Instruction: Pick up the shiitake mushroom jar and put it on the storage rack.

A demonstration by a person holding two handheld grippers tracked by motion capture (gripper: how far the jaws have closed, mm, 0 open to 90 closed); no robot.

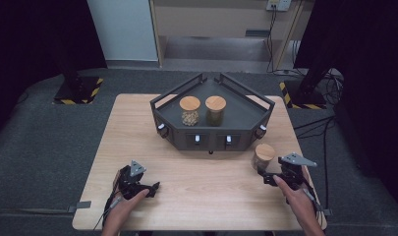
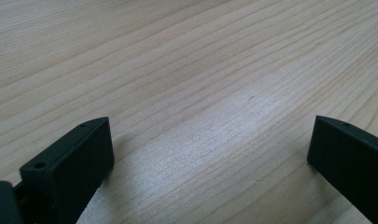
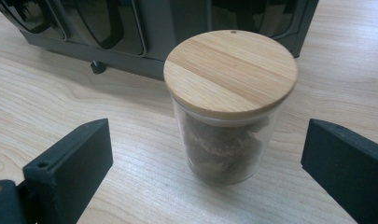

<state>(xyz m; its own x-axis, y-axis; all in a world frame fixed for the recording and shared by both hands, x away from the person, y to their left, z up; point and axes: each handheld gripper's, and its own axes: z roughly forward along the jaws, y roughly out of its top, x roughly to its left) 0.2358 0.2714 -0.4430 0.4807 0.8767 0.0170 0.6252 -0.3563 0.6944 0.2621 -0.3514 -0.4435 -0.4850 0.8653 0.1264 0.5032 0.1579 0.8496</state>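
Since the right gripper [image 3: 210, 163] stands wide open just short of the glass jar [image 3: 226, 140] beside the rack [image 1: 212, 123], grip its smooth, breakable wall below the wooden lid [image 3: 230, 70] — firmly, not hard.

High view: table [image 1: 201, 196] evenly lit from overhead, bright vs. near-black surroundings at both sides; pic is soft, low-res, fine detail lost. Rack [image 1: 212, 115] casts a short soft shadow toward the near edge. Left gripper view: broad pale sheen on the wood between the jaws, dark shadow by the left jaw; jaws slightly blurred. Right gripper view: jar [image 3: 228, 107] fairly sharp, faint reflections on glass, soft shadow at base.
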